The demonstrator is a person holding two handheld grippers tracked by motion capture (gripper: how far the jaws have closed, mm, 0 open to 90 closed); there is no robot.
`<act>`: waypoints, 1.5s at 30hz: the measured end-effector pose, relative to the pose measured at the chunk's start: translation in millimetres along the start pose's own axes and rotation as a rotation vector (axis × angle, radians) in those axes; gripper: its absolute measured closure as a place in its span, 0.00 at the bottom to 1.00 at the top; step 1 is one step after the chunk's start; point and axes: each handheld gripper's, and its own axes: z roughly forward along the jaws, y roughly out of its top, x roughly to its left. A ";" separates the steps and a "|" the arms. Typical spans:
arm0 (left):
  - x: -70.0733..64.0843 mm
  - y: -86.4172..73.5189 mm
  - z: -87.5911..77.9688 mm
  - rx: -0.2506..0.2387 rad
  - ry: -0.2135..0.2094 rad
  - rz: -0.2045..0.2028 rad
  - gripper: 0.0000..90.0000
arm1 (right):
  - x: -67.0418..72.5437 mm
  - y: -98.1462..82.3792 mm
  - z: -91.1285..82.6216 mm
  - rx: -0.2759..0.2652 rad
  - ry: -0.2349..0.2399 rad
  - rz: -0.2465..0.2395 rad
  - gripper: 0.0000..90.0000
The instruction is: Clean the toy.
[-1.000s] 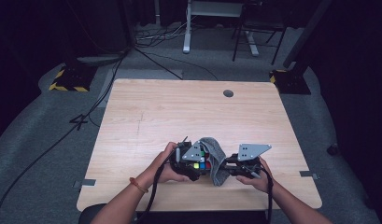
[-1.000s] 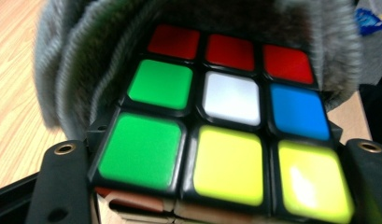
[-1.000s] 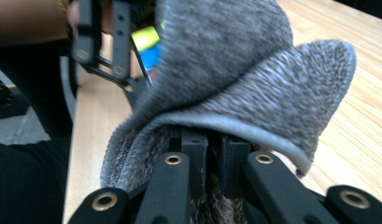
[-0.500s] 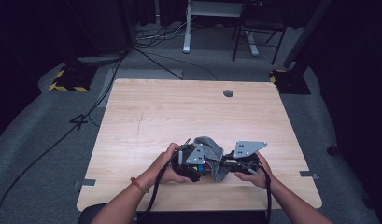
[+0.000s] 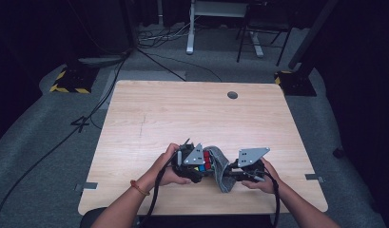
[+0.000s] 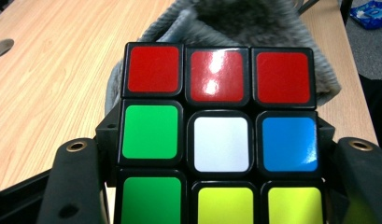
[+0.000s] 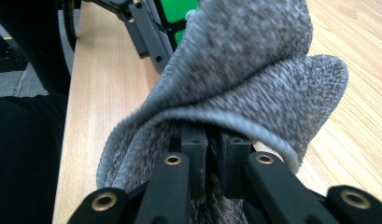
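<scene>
Cube (image 6: pixel 219 135) base cropped, left tool (image 5: pixel 194 164) tips hidden, grey cloth (image 7: pixel 254 79) covering right tool (image 7: pixel 212 161) tips

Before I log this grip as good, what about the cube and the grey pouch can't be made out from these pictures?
- Cube, left gripper view: bottom row cut off by the lower edge; contact with the pads hidden behind it.
- Grey pouch, right gripper view: the fabric covers the right gripper tips.
- High view: cube stickers too small to read; the left gripper hides the pouch's mouth.
</scene>
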 end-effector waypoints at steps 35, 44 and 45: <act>-5.2 -0.7 4.3 0.024 0.017 0.010 0.37 | -8.7 -2.7 3.3 -0.022 -0.038 0.029 0.92; -12.7 0.3 20.3 0.062 -0.019 0.003 0.37 | 8.9 14.6 -11.9 -0.151 -0.058 -0.042 0.92; -13.2 0.7 19.9 0.058 -0.030 0.003 0.37 | 7.3 14.2 -13.2 -0.168 -0.069 -0.028 0.92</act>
